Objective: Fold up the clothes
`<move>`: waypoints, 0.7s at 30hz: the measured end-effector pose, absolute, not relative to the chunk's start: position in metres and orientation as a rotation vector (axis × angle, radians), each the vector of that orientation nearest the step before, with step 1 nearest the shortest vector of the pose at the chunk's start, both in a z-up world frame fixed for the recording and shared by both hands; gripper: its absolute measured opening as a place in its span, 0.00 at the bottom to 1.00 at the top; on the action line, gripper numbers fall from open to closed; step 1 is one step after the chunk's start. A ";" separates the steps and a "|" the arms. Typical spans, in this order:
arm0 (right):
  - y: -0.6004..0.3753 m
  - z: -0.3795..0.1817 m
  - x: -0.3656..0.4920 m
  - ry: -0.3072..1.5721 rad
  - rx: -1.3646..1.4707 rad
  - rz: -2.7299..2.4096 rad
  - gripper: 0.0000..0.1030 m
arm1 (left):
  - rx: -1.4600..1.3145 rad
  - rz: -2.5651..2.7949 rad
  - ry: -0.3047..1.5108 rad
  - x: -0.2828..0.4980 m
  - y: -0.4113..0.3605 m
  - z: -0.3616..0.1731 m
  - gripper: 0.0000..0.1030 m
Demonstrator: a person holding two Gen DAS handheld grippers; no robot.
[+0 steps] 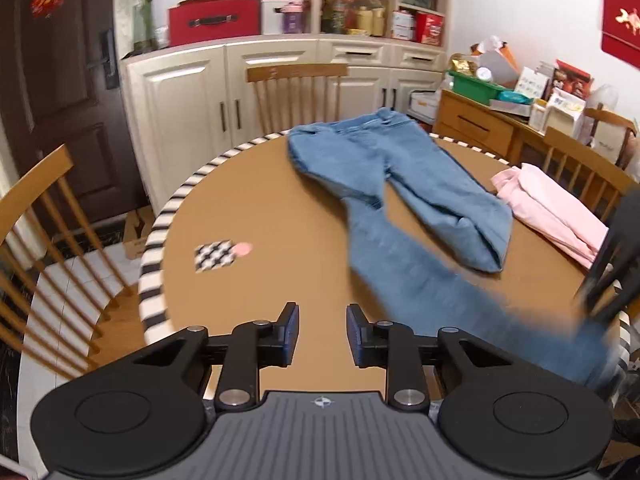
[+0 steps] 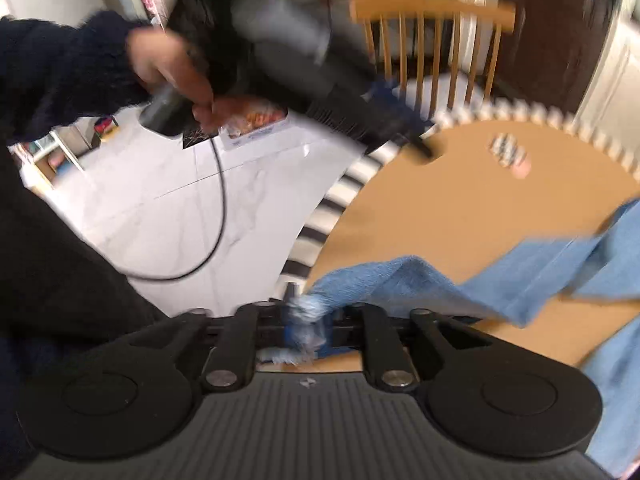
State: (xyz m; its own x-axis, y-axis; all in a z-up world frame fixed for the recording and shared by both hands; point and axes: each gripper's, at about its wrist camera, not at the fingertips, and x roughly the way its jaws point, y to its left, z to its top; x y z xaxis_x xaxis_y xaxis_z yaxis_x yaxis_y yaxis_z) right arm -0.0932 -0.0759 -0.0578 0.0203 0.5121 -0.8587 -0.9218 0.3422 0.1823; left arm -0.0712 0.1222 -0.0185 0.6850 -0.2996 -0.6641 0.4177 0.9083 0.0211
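Observation:
Blue jeans [image 1: 400,184] lie spread on the round brown table [image 1: 260,208], waistband at the far edge. One leg is folded back on itself; the other runs blurred toward my right gripper [image 1: 592,300] at the right edge. In the right wrist view the frayed hem of the jeans [image 2: 308,316] sits bunched between the right gripper's [image 2: 316,320] parted fingers, and the pads do not seem to press it. My left gripper [image 1: 322,332] hovers open over bare tabletop near the front rim, nothing between its pads. A hand [image 2: 172,68] carries the left gripper [image 2: 420,146], which is blurred.
A folded pink garment [image 1: 552,208] lies at the table's right side. A checkered tag [image 1: 214,254] is stuck left of centre. The table has a black-and-white striped rim [image 1: 154,280]. Wooden chairs [image 1: 296,92] stand around it, with cabinets [image 1: 188,104] behind. A cable [image 2: 216,216] hangs over the white floor.

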 end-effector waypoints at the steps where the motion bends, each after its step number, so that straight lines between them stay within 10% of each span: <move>1: -0.073 -0.071 -0.093 1.082 -0.463 1.171 0.43 | 0.178 -0.404 0.713 -0.067 0.116 -0.017 0.28; 14: -0.245 -0.089 -0.054 1.042 0.164 0.554 0.57 | 0.354 -0.329 0.856 -0.102 0.001 -0.050 0.36; 18: -0.257 -0.090 -0.047 1.029 0.241 0.569 0.60 | 0.572 -0.324 0.779 -0.133 -0.043 -0.067 0.62; 20: -0.261 -0.091 -0.044 1.038 0.252 0.566 0.60 | 0.654 -0.293 0.822 -0.131 -0.054 -0.089 0.59; 21: -0.260 -0.093 -0.043 1.046 0.251 0.568 0.60 | 0.669 -0.274 0.863 -0.127 -0.055 -0.100 0.40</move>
